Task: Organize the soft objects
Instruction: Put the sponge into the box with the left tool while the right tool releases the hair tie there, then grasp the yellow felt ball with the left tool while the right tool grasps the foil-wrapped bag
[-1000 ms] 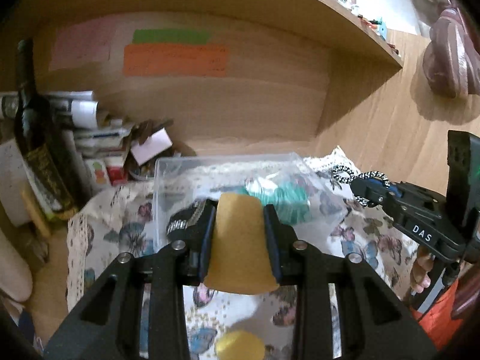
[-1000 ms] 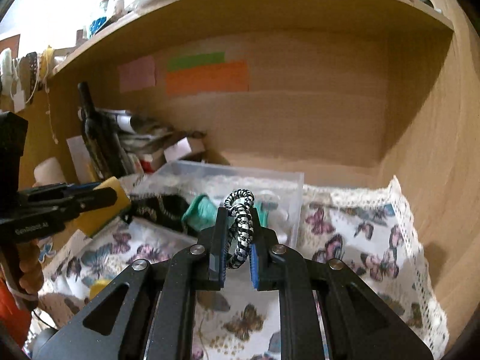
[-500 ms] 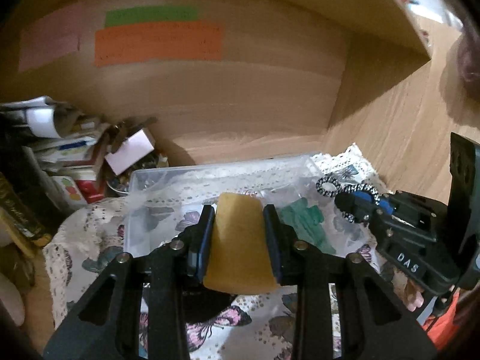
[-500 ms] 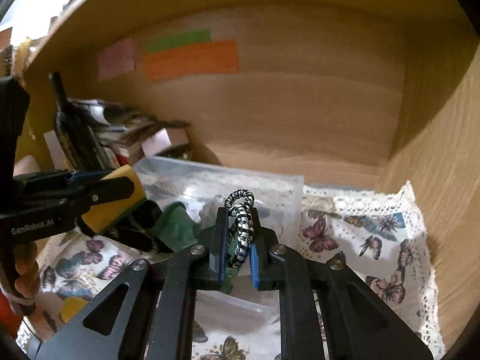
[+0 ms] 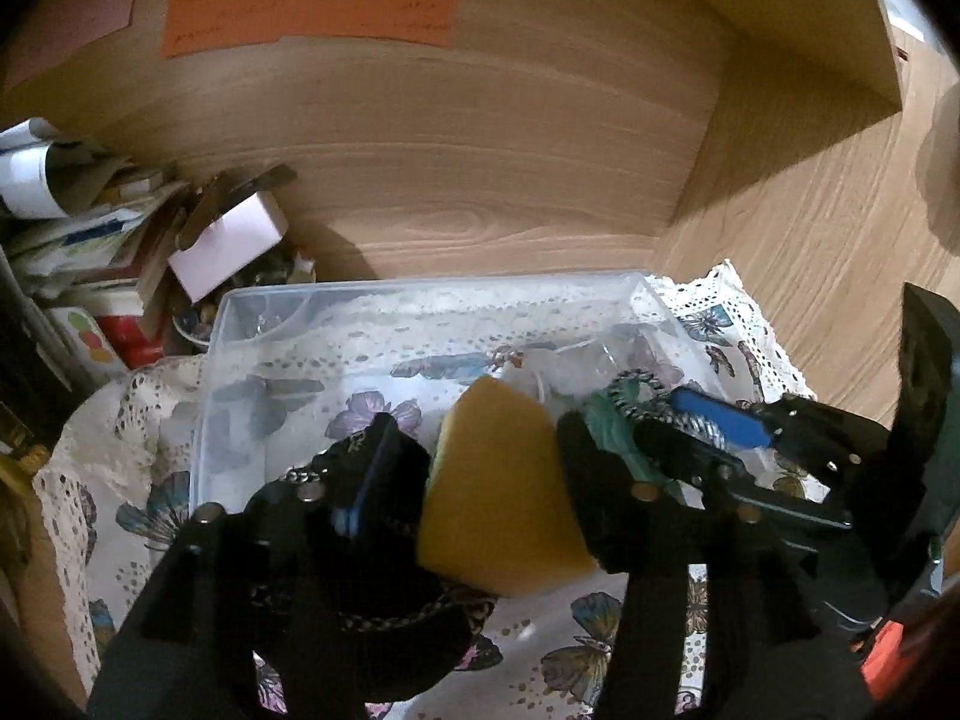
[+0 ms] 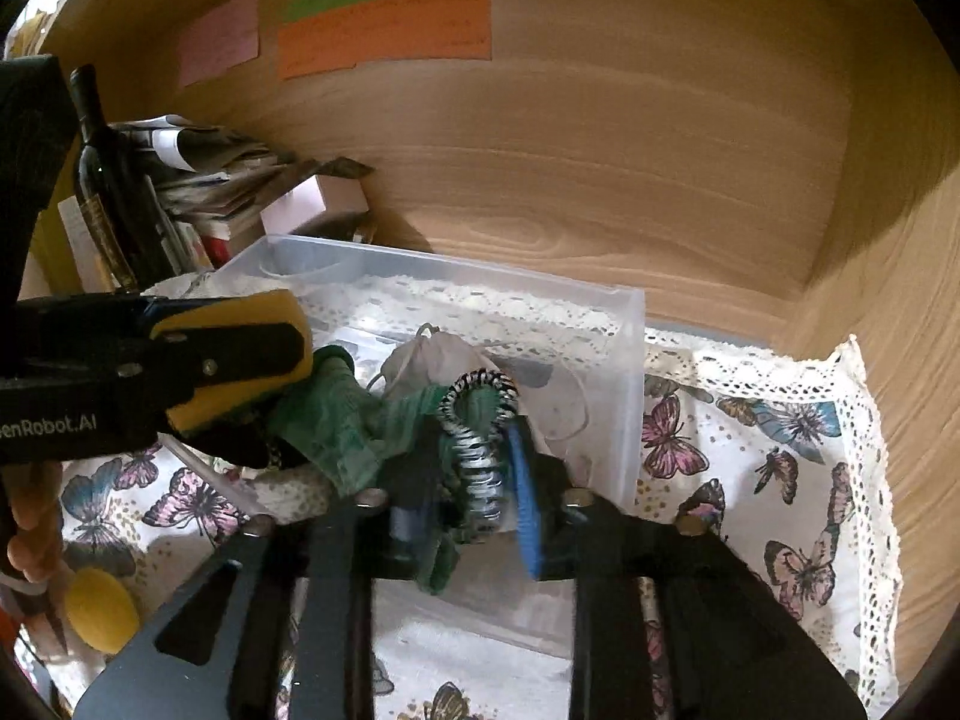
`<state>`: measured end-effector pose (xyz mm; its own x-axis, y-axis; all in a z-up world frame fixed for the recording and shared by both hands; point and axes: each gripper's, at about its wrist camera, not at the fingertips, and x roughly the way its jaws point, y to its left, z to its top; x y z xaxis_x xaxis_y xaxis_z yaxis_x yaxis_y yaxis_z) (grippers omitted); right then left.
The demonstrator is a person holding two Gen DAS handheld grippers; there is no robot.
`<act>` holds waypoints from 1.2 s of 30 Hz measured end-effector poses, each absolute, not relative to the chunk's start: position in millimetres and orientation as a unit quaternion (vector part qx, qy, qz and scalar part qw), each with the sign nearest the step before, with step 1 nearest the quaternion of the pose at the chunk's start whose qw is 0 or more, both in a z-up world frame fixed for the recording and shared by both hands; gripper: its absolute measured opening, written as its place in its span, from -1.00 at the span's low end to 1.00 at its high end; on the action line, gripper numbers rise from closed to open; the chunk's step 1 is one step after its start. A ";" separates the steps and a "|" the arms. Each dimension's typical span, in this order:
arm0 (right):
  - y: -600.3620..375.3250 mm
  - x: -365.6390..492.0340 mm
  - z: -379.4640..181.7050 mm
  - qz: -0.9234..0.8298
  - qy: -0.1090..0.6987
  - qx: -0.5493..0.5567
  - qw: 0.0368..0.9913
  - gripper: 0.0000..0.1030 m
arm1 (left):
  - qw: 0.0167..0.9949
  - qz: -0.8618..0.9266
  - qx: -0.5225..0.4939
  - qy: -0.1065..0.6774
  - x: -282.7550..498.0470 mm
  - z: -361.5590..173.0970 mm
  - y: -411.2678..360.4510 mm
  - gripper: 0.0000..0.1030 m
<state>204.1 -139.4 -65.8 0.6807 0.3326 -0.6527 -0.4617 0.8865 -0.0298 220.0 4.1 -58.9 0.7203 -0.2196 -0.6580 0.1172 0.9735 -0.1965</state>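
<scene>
Two hand-held grippers reach into a clear plastic storage bin (image 5: 420,306) that sits on a butterfly-print cloth with lace edging (image 6: 780,450) inside a wooden shelf alcove. In the left wrist view, the left gripper (image 5: 492,468) fills the lower centre of the frame, its two black fingers spread apart, with a yellow sponge (image 5: 498,492) sitting between them; the sponge's long axis runs away from the camera, its narrower end pointing toward the back of the bin, tilted slightly to the right. Whether both fingers touch the sponge is unclear. A black item with a chain (image 5: 336,480) lies under the left finger. In the right wrist view, the right gripper (image 6: 468,480) occupies the lower centre, its fingers also parted, and a black-and-white coiled hair tie (image 6: 477,450) stands roughly upright between them, its loop at the top, the long axis pointing up and away from the camera. A crumpled green cloth (image 6: 342,420) and a pale mesh pouch (image 6: 444,360) lie in the bin just beyond it. At the left of that frame stand a dark wine bottle (image 6: 102,180) and stacked papers (image 6: 204,168). An orange paper note (image 6: 384,30) is stuck on the back wall at the upper centre. A small yellow round object (image 6: 102,609) rests on the cloth at the lower left.
</scene>
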 end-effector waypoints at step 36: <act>-148.6 70.7 -44.0 0.251 0.255 -0.084 0.930 0.59 | 0.950 -0.042 -0.024 0.309 66.2 -62.4 30.9 0.94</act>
